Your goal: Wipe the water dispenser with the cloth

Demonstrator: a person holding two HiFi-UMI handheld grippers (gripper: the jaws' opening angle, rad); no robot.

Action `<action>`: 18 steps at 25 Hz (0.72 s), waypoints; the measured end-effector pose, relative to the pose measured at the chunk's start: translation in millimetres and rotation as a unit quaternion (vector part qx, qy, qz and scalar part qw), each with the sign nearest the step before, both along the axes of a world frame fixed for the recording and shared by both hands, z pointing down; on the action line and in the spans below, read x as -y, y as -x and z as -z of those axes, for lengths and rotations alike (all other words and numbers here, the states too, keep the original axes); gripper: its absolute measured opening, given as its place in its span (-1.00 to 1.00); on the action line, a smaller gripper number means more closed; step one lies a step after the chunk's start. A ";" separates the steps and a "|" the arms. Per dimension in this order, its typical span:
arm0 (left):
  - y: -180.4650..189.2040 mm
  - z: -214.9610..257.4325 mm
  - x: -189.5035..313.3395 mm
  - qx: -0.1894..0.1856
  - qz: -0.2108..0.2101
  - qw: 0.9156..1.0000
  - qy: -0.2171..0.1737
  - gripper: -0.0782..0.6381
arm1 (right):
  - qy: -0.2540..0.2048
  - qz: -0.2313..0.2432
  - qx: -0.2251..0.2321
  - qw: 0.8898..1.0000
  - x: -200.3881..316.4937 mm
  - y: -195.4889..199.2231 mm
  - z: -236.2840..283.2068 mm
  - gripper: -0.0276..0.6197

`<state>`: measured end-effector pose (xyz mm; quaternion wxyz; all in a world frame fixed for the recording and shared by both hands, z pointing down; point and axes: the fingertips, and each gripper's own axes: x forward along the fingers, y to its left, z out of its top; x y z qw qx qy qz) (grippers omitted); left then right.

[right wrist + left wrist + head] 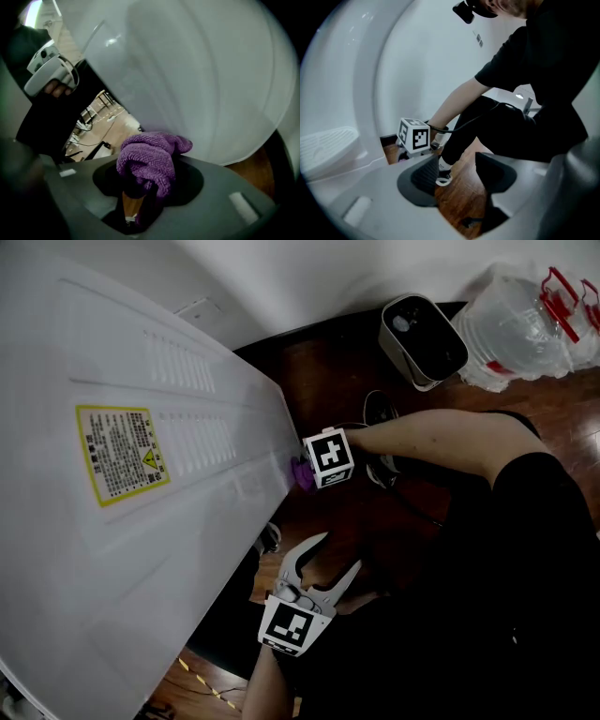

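The water dispenser fills the left of the head view. Its broad white panel carries a yellow warning label and rows of vent slots. The panel shows no streak, damp patch or dirt, so how much of it has already been wiped cannot be told.

At the dispenser's right-hand edge sits the purple cloth. It is bunched in the right tool, whose jaws are closed on it. In the right gripper view the cloth bulges out between the jaws of that tool, just beside the dispenser's white wall. Whether the cloth actually presses on the wall cannot be made out. I judge the wiping to be under way along this edge.

Near the same edge but apart from it, the left tool hangs with its jaws spread. Its own view shows only wooden floor between them, so it is empty and takes no part in the wipe.

Well to the right of the dispenser, by the wall, stand a small white-and-black appliance and some clear water bottles.

Going by the cloth's place, the large labelled panel and the other faces probably remain to be done. That is a guess from the layout alone.
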<state>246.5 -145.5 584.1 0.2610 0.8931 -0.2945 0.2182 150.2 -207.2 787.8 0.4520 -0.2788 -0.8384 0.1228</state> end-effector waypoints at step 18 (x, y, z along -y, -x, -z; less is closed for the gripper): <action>8.7 1.4 2.2 -0.001 0.005 1.000 0.010 -0.04 | -0.204 -0.197 -0.009 0.959 219.8 38.9 -33.6 -0.36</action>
